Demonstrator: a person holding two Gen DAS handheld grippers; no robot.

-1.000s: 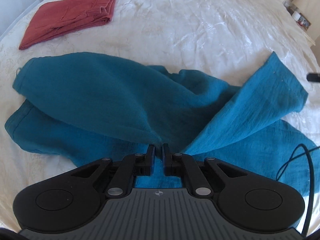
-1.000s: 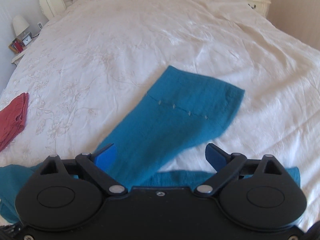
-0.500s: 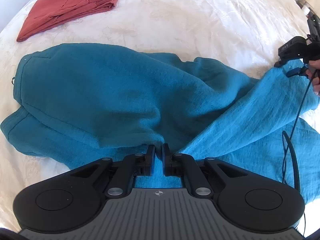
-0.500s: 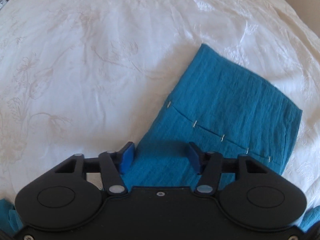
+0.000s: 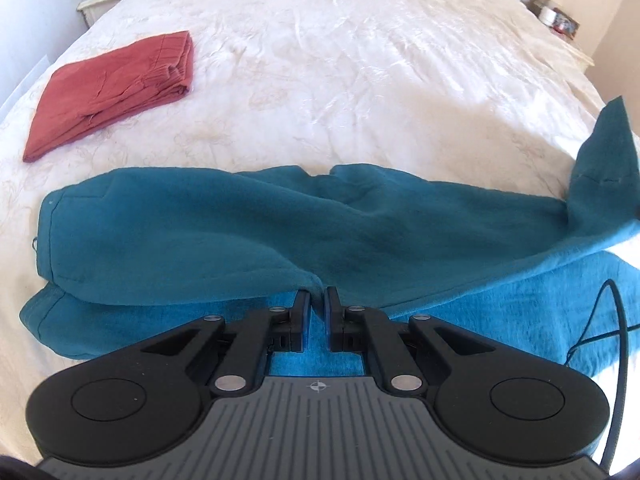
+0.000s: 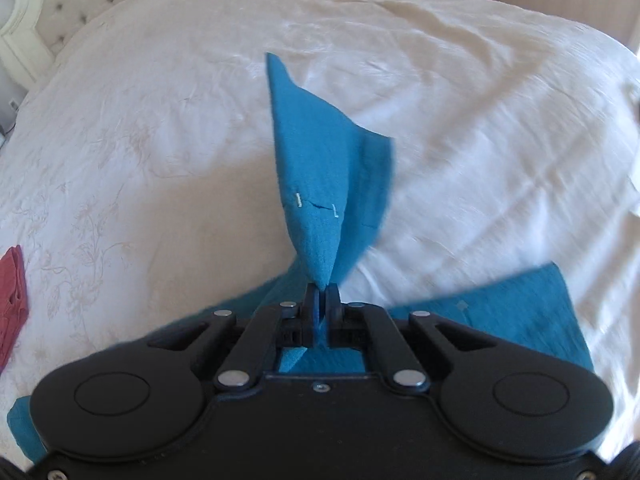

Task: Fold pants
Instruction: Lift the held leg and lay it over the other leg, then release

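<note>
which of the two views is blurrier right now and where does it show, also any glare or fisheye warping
Right wrist view is blurrier: the lifted teal pants leg and the bedspread at right are smeared, while the right tool stays sharp. Left wrist view is crisp; the red folded pants show clear creases. Sunlight glares off the bedspread's far side, and the fisheye bends the bed edges in both views.

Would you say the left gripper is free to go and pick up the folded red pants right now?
Probably not: the left gripper is shut on the teal pants, and the red pants lie well beyond them.
</note>
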